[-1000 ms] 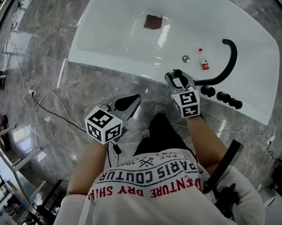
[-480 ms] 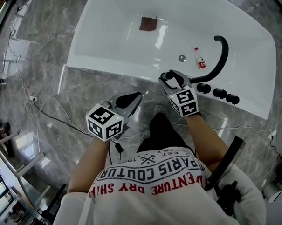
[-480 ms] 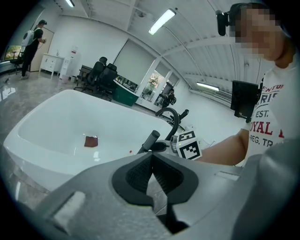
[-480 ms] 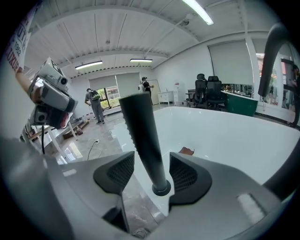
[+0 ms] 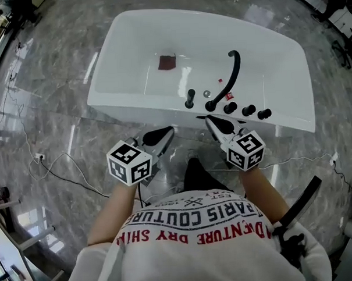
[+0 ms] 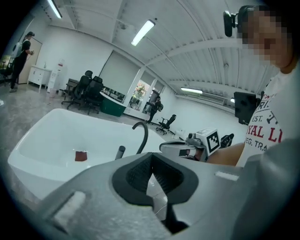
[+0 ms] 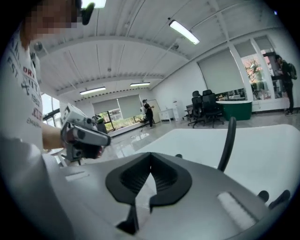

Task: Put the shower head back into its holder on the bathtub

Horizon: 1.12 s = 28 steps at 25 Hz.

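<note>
The black shower head (image 5: pixel 190 98) stands upright in its holder on the near rim of the white bathtub (image 5: pixel 133 104), left of the curved black faucet (image 5: pixel 231 76). It also shows in the left gripper view as a short black stub (image 6: pixel 120 152). My right gripper (image 5: pixel 213 122) hangs over the floor just short of the rim. Its jaws have just been closing and are shut with nothing between them (image 7: pixel 150 171). My left gripper (image 5: pixel 164 133) is beside it, also shut and empty (image 6: pixel 151 171).
Three black knobs (image 5: pixel 248 110) sit on the rim right of the faucet. A dark red cloth (image 5: pixel 167 62), a small bottle (image 5: pixel 227 96) and the drain (image 5: pixel 207 93) lie inside the tub. Cables (image 5: pixel 61 171) trail across the marble floor at left.
Both grippers have pulled back from the tub and risen. The right gripper left the rim, opened and shut again. The shower head, earlier hidden by that gripper, now stands free.
</note>
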Each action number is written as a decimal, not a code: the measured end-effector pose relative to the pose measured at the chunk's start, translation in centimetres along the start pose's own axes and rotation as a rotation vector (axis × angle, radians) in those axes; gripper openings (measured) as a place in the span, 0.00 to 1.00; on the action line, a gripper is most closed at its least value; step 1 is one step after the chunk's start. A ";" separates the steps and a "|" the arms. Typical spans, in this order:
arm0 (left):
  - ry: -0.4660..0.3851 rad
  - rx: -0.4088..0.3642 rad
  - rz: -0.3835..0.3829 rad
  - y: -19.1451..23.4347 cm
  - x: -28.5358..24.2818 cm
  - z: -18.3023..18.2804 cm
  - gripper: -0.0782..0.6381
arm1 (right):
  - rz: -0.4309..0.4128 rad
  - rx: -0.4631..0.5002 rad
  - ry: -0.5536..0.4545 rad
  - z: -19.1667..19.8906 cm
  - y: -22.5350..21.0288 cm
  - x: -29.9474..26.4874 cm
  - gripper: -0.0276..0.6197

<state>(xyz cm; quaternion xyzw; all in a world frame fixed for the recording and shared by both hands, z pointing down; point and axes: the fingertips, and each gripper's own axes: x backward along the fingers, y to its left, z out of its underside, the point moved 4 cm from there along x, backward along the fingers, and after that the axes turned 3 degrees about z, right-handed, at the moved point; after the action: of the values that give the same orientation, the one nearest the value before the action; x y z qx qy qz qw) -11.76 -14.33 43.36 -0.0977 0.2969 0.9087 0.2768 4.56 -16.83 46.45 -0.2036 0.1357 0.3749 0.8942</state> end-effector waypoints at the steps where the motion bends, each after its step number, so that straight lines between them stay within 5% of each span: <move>1: -0.019 -0.004 0.023 -1.3 0.4 -0.2 0.11 | -0.045 -0.005 -0.010 -0.8 1.6 1.4 0.05; 5: -0.044 -0.058 0.106 -6.8 2.6 0.0 0.11 | -0.150 0.043 -0.039 -2.8 8.1 7.2 0.05; 13: -0.065 -0.160 0.163 -17.1 6.7 2.0 0.11 | -0.145 0.034 -0.076 -1.6 14.8 16.1 0.05; 23: -0.092 -0.116 0.150 -29.9 12.1 13.1 0.11 | -0.110 -0.032 -0.135 8.2 24.1 29.8 0.05; 28: -0.069 -0.200 0.166 -38.2 15.5 15.6 0.11 | -0.161 -0.037 -0.192 10.0 29.1 36.9 0.05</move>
<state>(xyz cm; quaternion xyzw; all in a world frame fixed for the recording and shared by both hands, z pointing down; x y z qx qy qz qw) -3.38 27.44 32.13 -0.0684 0.2021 0.9564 0.1995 9.50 29.08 33.06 -0.1934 0.0260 0.3220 0.9264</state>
